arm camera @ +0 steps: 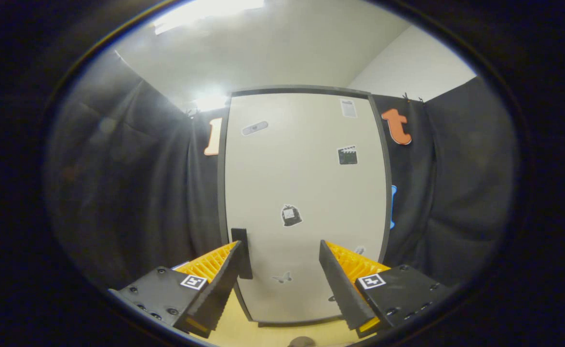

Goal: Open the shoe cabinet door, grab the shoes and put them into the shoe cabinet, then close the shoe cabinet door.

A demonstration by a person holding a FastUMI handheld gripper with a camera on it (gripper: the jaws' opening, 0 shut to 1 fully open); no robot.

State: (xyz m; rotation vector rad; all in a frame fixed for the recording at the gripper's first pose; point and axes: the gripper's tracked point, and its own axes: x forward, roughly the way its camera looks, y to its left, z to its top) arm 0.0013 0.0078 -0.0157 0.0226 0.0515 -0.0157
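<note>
I hold the hand-held gripper (pixel 282 270) spread and empty before the closed shoe cabinet door (pixel 304 202), a stiff, likely light panel; I would grip its dark handle (pixel 242 253) beside the left finger.

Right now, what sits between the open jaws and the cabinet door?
Nothing: in the gripper view the open gripper faces the tall cream shoe cabinet door with dark frame; its small black handle stands by the left finger.

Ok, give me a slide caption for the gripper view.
Open fingers of the gripper face the closed cabinet door, left fingertip near its black handle.
</note>
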